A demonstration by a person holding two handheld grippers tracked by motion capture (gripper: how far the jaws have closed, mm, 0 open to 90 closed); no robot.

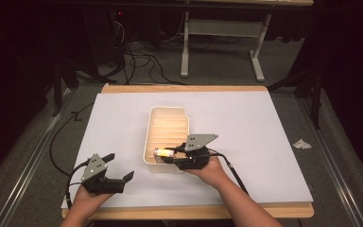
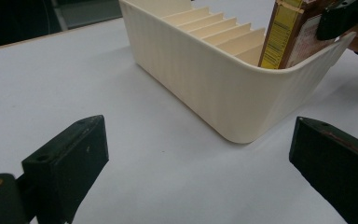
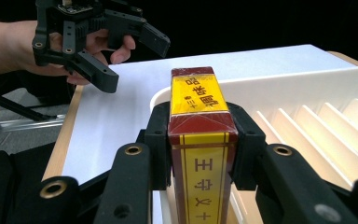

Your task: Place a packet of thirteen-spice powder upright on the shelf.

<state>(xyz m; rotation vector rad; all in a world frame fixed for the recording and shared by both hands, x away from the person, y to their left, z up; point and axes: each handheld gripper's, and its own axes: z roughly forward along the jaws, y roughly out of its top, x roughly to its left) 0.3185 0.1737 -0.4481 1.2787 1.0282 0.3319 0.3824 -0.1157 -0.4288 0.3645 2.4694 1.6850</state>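
A cream slotted tray point(image 1: 147, 137) sits mid-table on the white sheet. My right gripper point(image 1: 170, 155) is shut on a narrow red-and-yellow box point(image 1: 162, 152) at the tray's near end. In the right gripper view both black jaws clamp the box point(image 3: 200, 140) by its long sides over the tray wall point(image 3: 307, 84). The left gripper view shows the box point(image 2: 284, 35) tilted, with its lower end dipping behind the near wall of the tray point(image 2: 205, 79). My left gripper point(image 1: 118, 168) is open and holds nothing, left of the tray near the front edge; its jaws point(image 2: 198, 158) stand wide apart.
The white sheet point(image 1: 264, 142) covers a wooden table with bare room left, right and behind the tray. A crumpled white scrap point(image 1: 302, 144) lies on the floor at the right. Cables and a table frame point(image 1: 222, 28) are on the floor beyond.
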